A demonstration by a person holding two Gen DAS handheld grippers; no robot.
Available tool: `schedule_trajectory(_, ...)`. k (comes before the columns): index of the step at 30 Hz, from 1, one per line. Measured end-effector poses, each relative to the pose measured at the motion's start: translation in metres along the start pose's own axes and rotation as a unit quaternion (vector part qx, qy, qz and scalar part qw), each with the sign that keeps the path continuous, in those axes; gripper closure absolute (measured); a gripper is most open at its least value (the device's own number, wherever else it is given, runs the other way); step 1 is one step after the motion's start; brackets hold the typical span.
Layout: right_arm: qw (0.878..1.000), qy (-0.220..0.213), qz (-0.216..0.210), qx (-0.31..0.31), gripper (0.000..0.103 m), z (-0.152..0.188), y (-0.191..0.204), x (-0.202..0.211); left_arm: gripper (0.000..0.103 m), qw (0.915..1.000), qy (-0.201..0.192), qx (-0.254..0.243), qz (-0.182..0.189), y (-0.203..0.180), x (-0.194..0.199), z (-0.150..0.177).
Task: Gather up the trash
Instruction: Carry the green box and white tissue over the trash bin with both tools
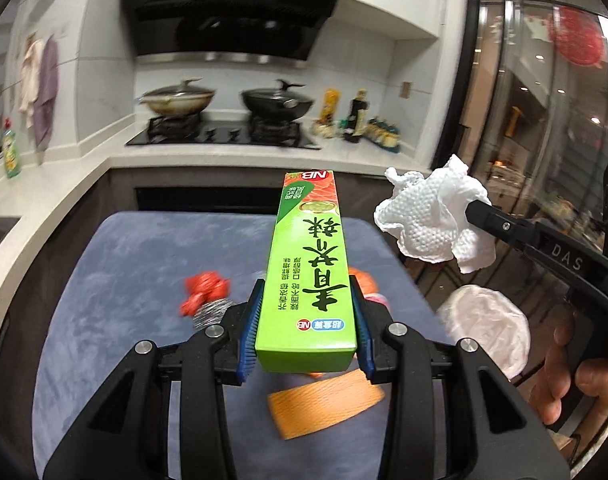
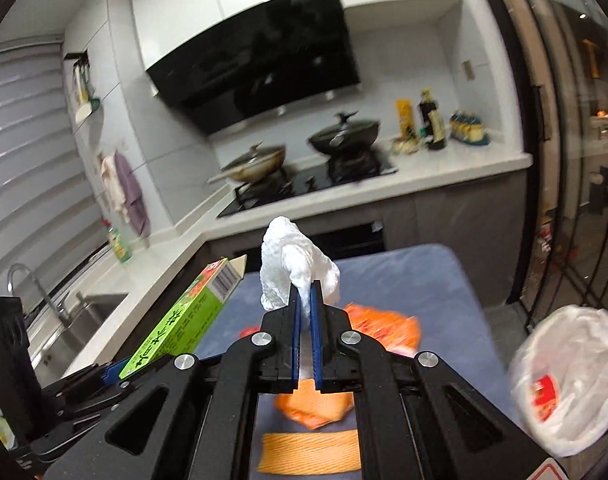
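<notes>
- Left gripper [image 1: 305,320] has its blue pads clamped on the near end of a long green box [image 1: 309,264], so most of it sticks out ahead and could pivot or slip.
- Right gripper [image 2: 305,312] is pinched nearly closed on a crumpled paper towel [image 2: 294,264]; a thin hold that might tear loose.
- White-lined bin [image 2: 567,380] sits off to the right gripper's right, easy to miss.
- Below both: blue cloth table [image 1: 116,280], with an orange wrapper [image 2: 383,324] and other scraps lying on it, stove counter beyond.

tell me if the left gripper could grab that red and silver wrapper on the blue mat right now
Probably not as things stand. The left gripper is shut on the green box, so its jaws are full. The red and silver wrapper lies uncovered on the blue mat, so only the box blocks a grab.
</notes>
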State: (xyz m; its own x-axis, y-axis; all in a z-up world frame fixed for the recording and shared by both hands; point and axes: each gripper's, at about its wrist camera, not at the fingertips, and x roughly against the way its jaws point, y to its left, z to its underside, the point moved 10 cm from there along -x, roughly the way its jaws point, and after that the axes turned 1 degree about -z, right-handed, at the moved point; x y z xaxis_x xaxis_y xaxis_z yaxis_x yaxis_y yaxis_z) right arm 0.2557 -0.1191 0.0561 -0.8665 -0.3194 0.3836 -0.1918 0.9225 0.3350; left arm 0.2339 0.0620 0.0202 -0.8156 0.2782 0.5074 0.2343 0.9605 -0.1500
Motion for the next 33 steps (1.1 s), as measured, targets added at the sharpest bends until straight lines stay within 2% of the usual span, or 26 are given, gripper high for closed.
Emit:
schedule_trajectory(5,0.998,-0.042,0.054,-0.01,0.098,-0.026,-0.058,0.045,0.066,0.9972,-0.022,-0.043,0.057,-0.082,0.001,-0.021)
schedule_trajectory(9,0.992,-0.061,0.106,-0.017,0.098,-0.036,-0.109,0.077,0.066,0.9928,-0.023,-0.07,0.095,-0.143,-0.009,-0.025)
schedule_trajectory(14,0.984,-0.061,0.166,-0.037,0.098,-0.028,-0.177,0.103,0.066,0.9849,-0.009,-0.095,0.144,-0.221,-0.03,-0.018)
schedule_trajectory(18,0.976,-0.055,0.199,-0.061,0.098,-0.014,-0.227,0.116,0.066,0.9791,0.01,-0.104,0.174,-0.267,-0.049,-0.006)
schedule_trajectory(23,0.968,-0.044,0.228,-0.096,0.098,0.009,-0.282,0.126,0.066,0.9743,0.041,-0.129,0.18,-0.306,-0.078,0.017)
schedule_trajectory(33,0.957,-0.007,0.252,-0.141,0.098,0.047,-0.339,0.117,0.066,0.9674,0.114,-0.157,0.163,-0.338,-0.13,0.067)
